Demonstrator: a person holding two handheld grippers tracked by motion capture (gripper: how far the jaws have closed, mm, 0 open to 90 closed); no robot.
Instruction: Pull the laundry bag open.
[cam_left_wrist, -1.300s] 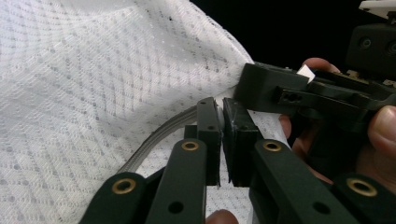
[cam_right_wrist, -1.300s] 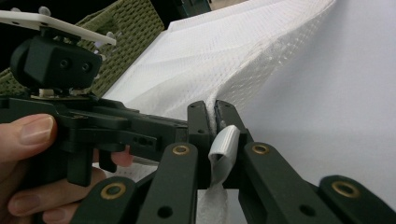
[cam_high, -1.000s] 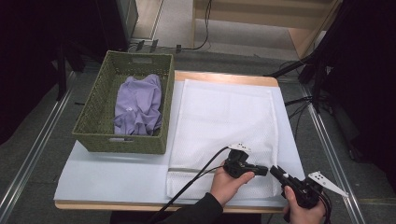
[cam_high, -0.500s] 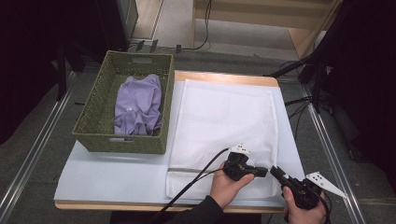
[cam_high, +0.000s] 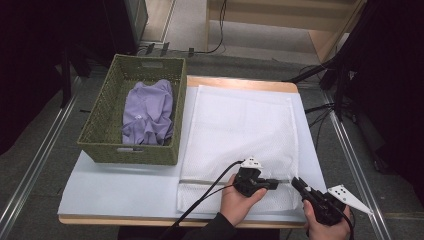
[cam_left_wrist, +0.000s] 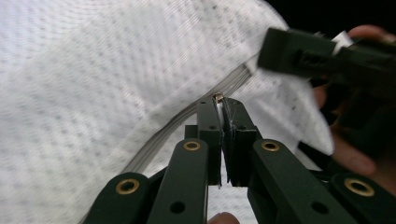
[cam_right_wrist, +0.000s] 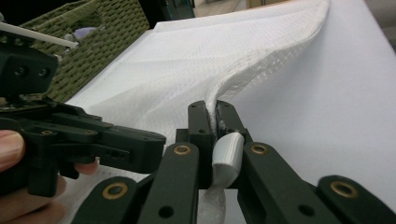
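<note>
White mesh laundry bag (cam_high: 239, 140) lies flat on the pale table cover (cam_high: 125, 185), filling the right half, long side running near to far, just right of the green wicker basket (cam_high: 107, 112). Fabric is a fine see-through net with a dotted weave, slightly creased, and a grey-white zipper (cam_high: 210, 182) runs left to right across it close to the near end. Basket holds a crumpled lilac garment (cam_high: 147, 112). Left gripper (cam_high: 272, 184) sits over the zipper line near the bag's right side, jaws pressed together on a small brass zipper pull (cam_left_wrist: 217, 97); in the left gripper view the zipper tape curves away from the jaws to lower left and the mesh bulges up around it. Right gripper (cam_high: 297, 183) is at the bag's near right corner, jaws have just been closing and now pinch the bag's edge, a thick folded white seam (cam_right_wrist: 219, 109) caught between the pads. In the right gripper view that edge lifts off the table at the jaws and trails far away in a raised ridge. The two grippers are just beside each other, tips nearly meeting.
</note>
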